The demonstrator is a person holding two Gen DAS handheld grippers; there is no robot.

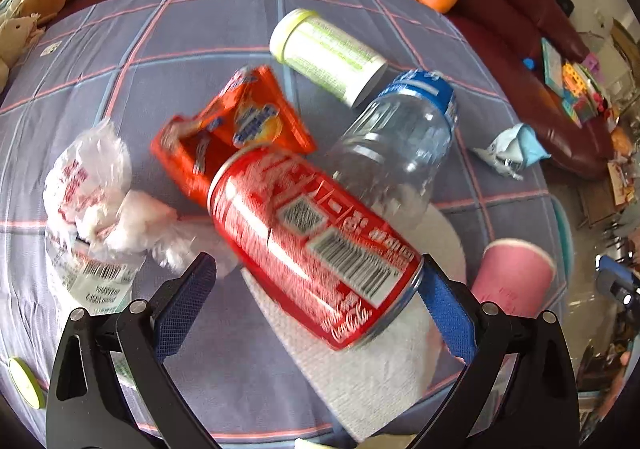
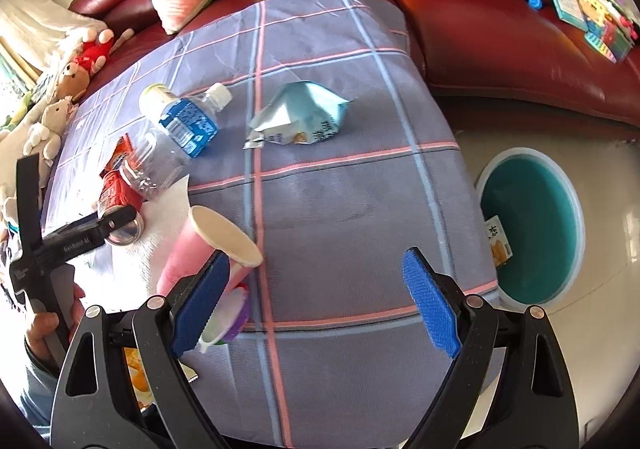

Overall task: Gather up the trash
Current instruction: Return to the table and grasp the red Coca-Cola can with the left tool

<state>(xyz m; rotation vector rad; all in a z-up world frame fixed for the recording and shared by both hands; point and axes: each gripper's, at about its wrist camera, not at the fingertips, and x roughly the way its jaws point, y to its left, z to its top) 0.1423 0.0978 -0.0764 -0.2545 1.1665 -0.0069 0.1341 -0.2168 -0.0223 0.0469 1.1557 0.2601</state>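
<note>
A red cola can (image 1: 304, 245) lies on its side on a white paper towel (image 1: 380, 361), between the wide-apart fingers of my left gripper (image 1: 316, 261). The right pad sits at the can's bottom rim; the left pad is well clear of it, so the gripper is open. Behind the can lie an orange wrapper (image 1: 240, 125), a clear water bottle (image 1: 400, 145) and a white tub (image 1: 324, 57). My right gripper (image 2: 316, 254) stands open over bare cloth. A tipped pink paper cup (image 2: 200, 249) lies beside its left finger. A blue wrapper (image 2: 304, 113) lies farther back.
A teal bin (image 2: 532, 225) stands on the floor right of the table's checked cloth (image 2: 340, 209). A crumpled plastic bag (image 1: 92, 189) lies left of the can, a small purple cup (image 2: 232, 313) near the front edge. A red sofa (image 2: 500, 33) with plush toys runs behind.
</note>
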